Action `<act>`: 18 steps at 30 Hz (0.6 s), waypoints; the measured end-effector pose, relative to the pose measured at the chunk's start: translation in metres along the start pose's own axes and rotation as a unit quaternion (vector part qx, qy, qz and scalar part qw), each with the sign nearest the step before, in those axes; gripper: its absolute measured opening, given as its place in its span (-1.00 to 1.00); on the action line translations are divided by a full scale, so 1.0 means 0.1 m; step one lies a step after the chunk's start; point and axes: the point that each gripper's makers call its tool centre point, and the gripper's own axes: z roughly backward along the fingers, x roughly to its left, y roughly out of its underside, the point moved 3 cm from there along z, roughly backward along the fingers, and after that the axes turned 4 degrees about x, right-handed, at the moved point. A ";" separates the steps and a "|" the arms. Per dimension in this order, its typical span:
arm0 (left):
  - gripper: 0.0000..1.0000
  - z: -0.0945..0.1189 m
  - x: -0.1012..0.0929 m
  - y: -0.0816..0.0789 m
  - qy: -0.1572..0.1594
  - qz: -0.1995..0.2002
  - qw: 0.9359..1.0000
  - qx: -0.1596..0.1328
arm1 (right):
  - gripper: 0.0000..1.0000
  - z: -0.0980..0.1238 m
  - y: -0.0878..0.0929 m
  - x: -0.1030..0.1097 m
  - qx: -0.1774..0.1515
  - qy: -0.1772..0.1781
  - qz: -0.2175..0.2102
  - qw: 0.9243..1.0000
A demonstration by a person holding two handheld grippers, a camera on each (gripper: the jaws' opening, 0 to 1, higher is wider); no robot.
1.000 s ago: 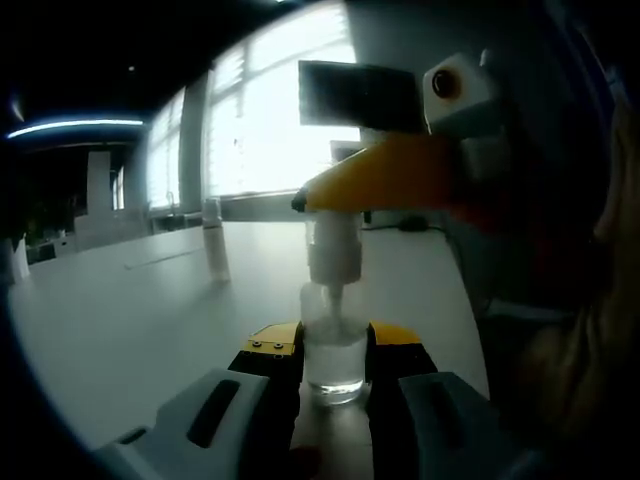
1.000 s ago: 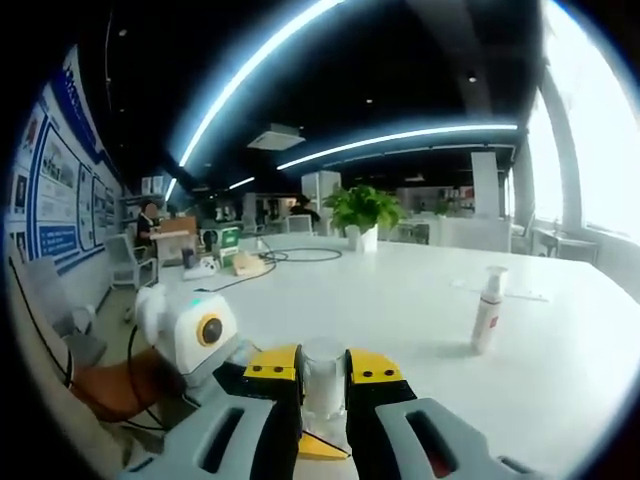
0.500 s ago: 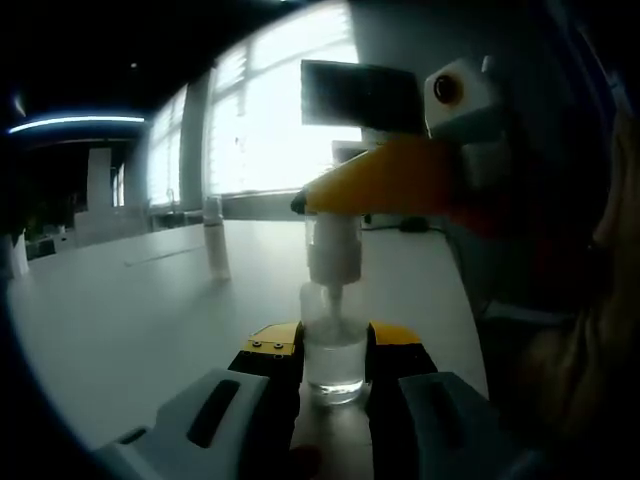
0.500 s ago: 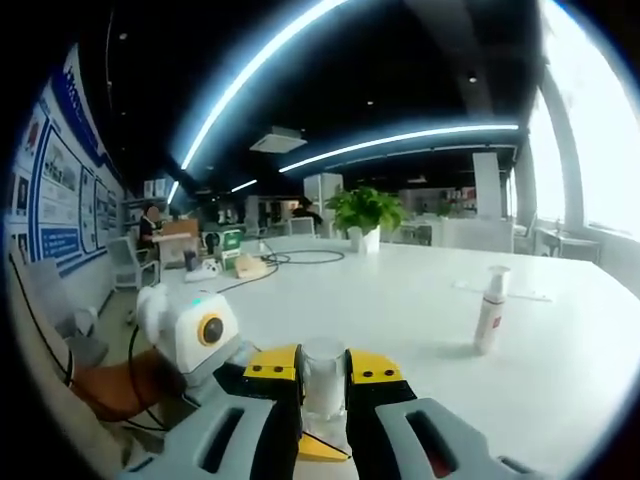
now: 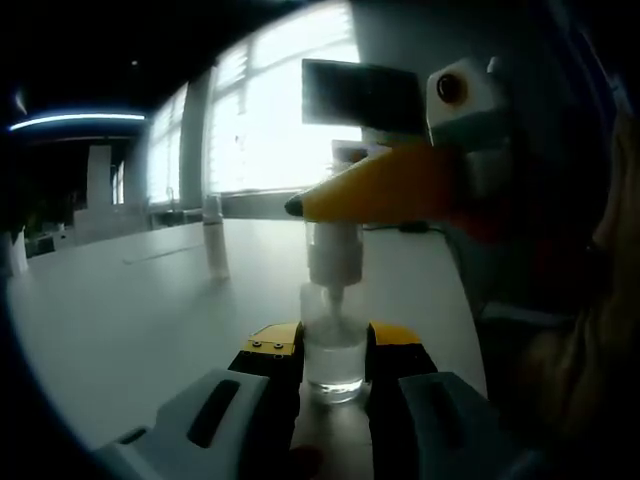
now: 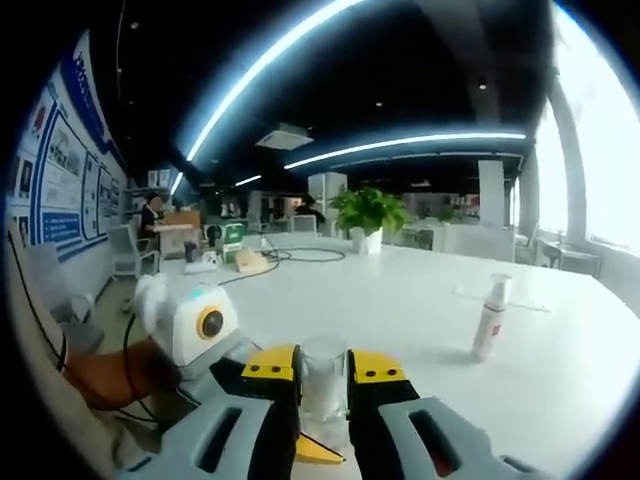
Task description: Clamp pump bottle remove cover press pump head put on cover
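The pump bottle point(image 5: 333, 345) is clenched by the left gripper point(image 5: 333, 352) above the desk point(image 5: 130, 310). Its clear cover point(image 6: 323, 375) is grasped by the right gripper point(image 6: 323, 372). Beyond the pump bottle, open desk surrounds a second bottle point(image 6: 489, 317).

Left gripper view: low over the white table point(image 5: 120, 300), very near the pump bottle point(image 5: 333, 345), facing bright windows point(image 5: 270, 120). Right gripper view: from above the bottle, facing across the table point(image 6: 400, 300) into the office, toward a plant point(image 6: 368, 212). Shared: the clamped bottle point(image 6: 323, 375), the table, a second bottle point(image 5: 213, 240) point(image 6: 489, 318) standing farther off.
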 end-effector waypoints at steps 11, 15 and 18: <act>-0.69 0.00 0.00 0.00 0.001 -0.001 1.000 0.000 | -0.68 0.06 -0.15 0.00 -0.035 0.003 -0.005 0.999; -0.69 0.01 0.00 0.00 0.000 -0.001 1.000 0.000 | -0.71 0.09 -0.19 -0.04 -0.044 0.007 -0.008 0.999; -0.69 0.01 0.00 0.00 0.000 -0.001 1.000 0.000 | -0.78 0.12 -0.22 -0.05 -0.054 0.009 -0.008 0.998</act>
